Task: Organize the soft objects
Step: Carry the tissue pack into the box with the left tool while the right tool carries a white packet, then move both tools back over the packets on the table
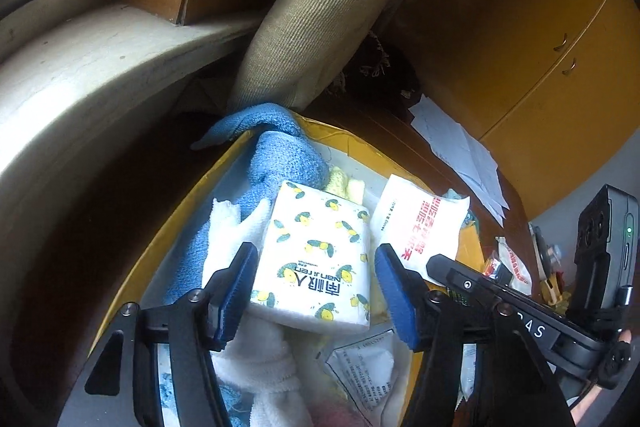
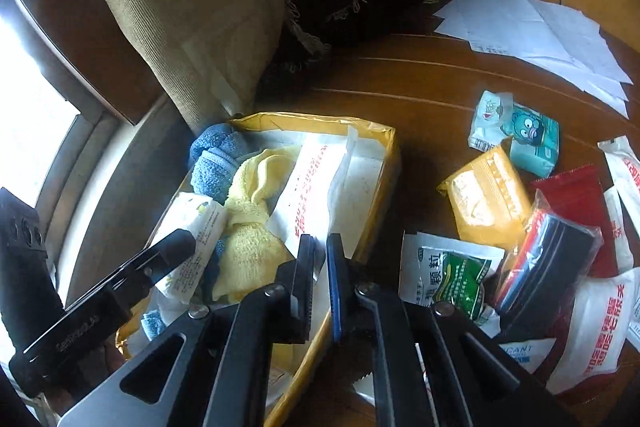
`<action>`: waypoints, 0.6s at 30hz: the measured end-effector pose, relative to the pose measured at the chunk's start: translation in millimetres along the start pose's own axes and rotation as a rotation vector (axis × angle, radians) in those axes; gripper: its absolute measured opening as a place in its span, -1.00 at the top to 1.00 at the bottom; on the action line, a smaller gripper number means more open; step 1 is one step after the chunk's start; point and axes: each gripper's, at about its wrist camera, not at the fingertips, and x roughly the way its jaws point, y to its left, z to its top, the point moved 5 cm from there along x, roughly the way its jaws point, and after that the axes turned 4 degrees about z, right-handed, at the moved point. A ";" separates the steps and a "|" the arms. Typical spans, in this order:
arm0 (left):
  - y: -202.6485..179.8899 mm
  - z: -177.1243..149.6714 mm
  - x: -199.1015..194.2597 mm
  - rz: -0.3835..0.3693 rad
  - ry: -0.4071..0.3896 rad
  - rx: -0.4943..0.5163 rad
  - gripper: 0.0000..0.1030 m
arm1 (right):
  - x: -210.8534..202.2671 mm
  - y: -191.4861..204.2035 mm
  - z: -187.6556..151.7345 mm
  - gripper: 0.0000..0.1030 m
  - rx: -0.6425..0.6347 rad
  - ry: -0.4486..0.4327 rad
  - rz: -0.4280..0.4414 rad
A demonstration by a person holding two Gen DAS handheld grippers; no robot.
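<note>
A yellow box [image 2: 390, 155] on the wooden table holds a blue towel [image 1: 280, 155], a yellow towel [image 2: 248, 227], a white towel [image 1: 256, 363] and white packs with red print [image 2: 308, 187]. My left gripper [image 1: 316, 287] is open, its blue pads on either side of a white tissue pack with a lemon print [image 1: 316, 259] that lies on the pile in the box. My right gripper [image 2: 320, 267] is shut and empty above the box's near right edge. The left gripper's body shows in the right wrist view [image 2: 168, 259].
A tan cushion [image 2: 192, 7] and a dark fringed cloth [image 2: 344, 11] lie behind the box. Right of the box lie several packs: a teal tissue pack [image 2: 516, 135], a yellow pack [image 2: 488, 195], a green-and-white sachet [image 2: 452, 275], a red pack [image 2: 576, 199]. White papers [image 2: 536, 27] lie at the back right.
</note>
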 end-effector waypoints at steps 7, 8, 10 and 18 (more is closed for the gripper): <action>-3.7 -6.9 -20.3 -0.043 -0.019 -0.024 -0.49 | -26.5 -6.2 0.3 -0.34 0.043 -0.082 0.049; -5.8 -9.2 -27.4 -0.044 -0.033 -0.016 -0.49 | -33.0 -7.6 -3.2 -0.34 0.062 -0.091 0.065; -13.0 -14.5 -50.6 -0.032 -0.128 0.016 -0.49 | -49.0 -9.3 -14.2 -0.36 0.084 -0.117 0.116; -78.4 -79.5 -93.2 -0.169 -0.160 0.123 -0.72 | -96.9 -45.4 -91.4 -0.40 0.098 -0.151 0.177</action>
